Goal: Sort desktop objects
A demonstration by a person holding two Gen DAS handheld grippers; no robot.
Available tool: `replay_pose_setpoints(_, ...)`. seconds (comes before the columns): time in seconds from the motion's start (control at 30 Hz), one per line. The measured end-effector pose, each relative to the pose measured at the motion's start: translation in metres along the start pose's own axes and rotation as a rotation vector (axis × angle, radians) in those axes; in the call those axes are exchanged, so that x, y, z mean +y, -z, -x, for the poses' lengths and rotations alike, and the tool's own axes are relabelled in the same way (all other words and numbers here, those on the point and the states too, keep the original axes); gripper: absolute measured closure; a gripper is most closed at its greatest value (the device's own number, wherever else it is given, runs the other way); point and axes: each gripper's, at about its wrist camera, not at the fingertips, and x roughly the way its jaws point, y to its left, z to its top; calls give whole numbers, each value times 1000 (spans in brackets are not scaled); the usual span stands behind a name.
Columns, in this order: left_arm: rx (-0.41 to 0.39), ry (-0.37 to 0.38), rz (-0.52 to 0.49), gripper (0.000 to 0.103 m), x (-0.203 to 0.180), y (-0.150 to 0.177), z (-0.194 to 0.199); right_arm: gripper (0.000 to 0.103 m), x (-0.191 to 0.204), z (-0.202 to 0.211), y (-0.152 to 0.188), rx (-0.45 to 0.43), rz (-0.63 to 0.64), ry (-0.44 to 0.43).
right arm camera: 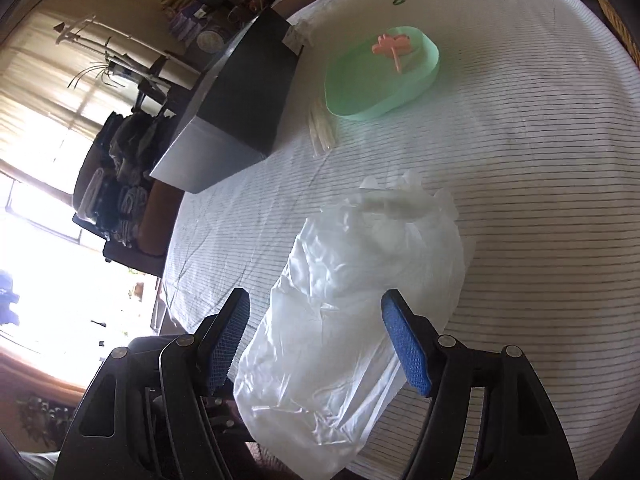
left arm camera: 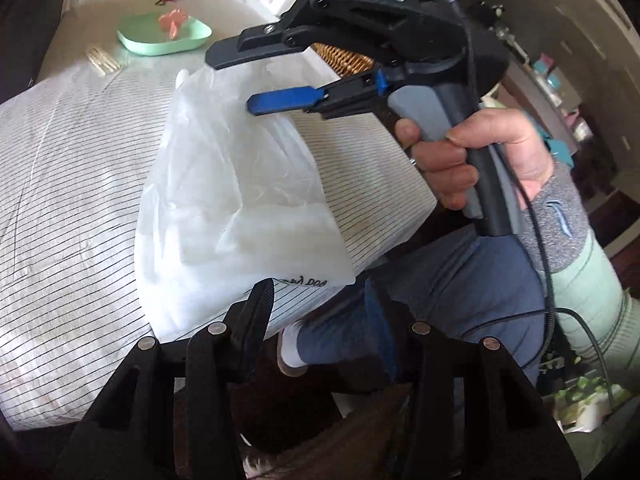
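Midway over the striped counter [right arm camera: 520,200], the right gripper [right arm camera: 316,344] spreads its jaws around a white plastic bag [right arm camera: 360,300]; the left gripper's [left arm camera: 316,320] jaws are wide apart.

Crinkled translucent plastic bag [right arm camera: 352,300] on matt striped cloth [right arm camera: 520,200].
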Motion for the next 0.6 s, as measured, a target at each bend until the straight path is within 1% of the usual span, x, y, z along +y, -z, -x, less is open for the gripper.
replay_pose_setpoints(0.1,-32,48,-11,58,-4,-16,7,31,-22,-20,-5,75,-91,-33)
replay_pose_setpoints(0.2,-65,66,-38,58,-7,-44,12,31,-33,-22,-7,89,-160,-116)
replay_pose_setpoints(0.27,-94,72,-49,58,-7,-65,13,31,-42,-19,-10,102,-232,-192)
replay_pose_setpoints(0.3,-104,72,-52,58,0,-75,19,31,-47,-19,-12,114,-269,-228)
replay_pose_setpoints(0.33,-117,72,-52,58,2,-89,16,31,-50,-18,-14,118,-292,-248)
replay_pose_setpoints(0.4,-133,68,-48,58,6,-109,14,31,-52,-12,-19,107,-297,-250)
replay_pose_setpoints(0.47,-143,53,-49,58,9,-120,18,31,-50,4,-22,59,-279,-239)
replay_pose_setpoints(0.53,-150,-1,-63,58,15,-121,22,31,-48,24,-22,4,-254,-236)
replay_pose_setpoints(0.57,-142,-45,-61,56,21,-120,23,30,-48,35,-20,-27,-239,-213)
replay_pose_setpoints(0.6,-130,-77,-57,54,30,-111,21,30,-48,46,-18,-61,-225,-166)
